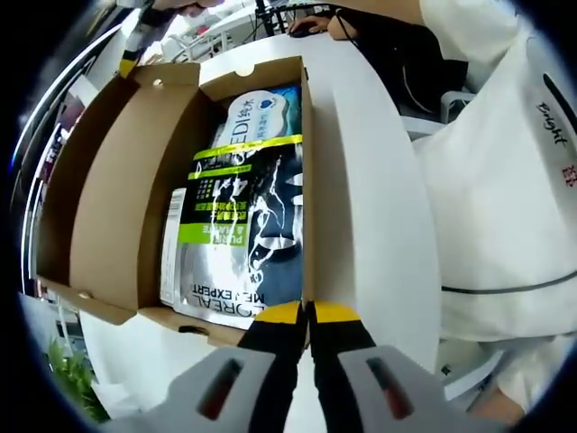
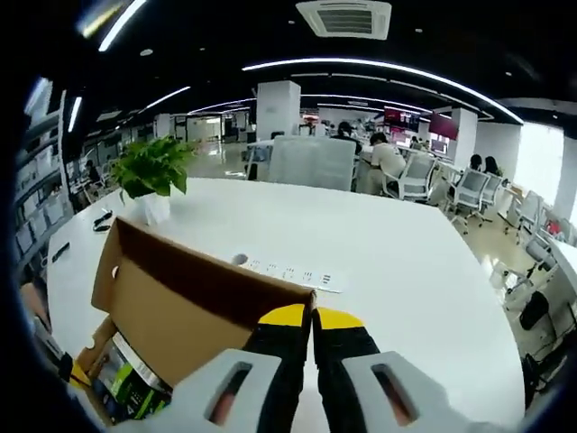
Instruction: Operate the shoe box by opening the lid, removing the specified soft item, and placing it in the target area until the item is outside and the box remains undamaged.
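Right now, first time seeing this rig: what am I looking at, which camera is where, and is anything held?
No robot here. A person holds one hand-held gripper in each hand, and a fisheye camera rides on each, looking along its jaws.

The left gripper view looks down into an open cardboard shoe box on a white table. Soft product packets lie inside. The left hand-held gripper has its yellow-tipped jaws closed on the box's side wall.

The right gripper view looks across the table into an office, with a potted plant and a power strip on it. The right hand-held gripper pinches the raised lid, holding it open.
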